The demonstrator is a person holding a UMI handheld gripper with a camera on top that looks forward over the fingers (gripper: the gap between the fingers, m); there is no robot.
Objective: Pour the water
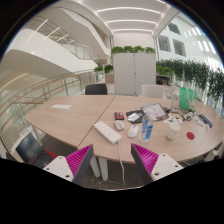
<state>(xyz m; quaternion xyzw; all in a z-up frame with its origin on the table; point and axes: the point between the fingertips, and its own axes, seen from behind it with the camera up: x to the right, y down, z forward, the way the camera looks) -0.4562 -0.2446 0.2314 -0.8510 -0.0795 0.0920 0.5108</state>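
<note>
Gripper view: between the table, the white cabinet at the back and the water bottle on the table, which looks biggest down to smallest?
1. Table, widest by far.
2. White cabinet, though it stands farther off, so its true size is unsure.
3. Water bottle, smallest.

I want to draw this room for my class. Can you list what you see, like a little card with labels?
place: big bright hall with white balconies and green plants
table: large round wooden table
on the table: white power strip, water bottle, green bag, papers, small items too tiny to name
chair: dark chair behind the table
cabinet: white cabinet with plants on top
claw: open, pink pads, holding nothing, short of the table
</note>
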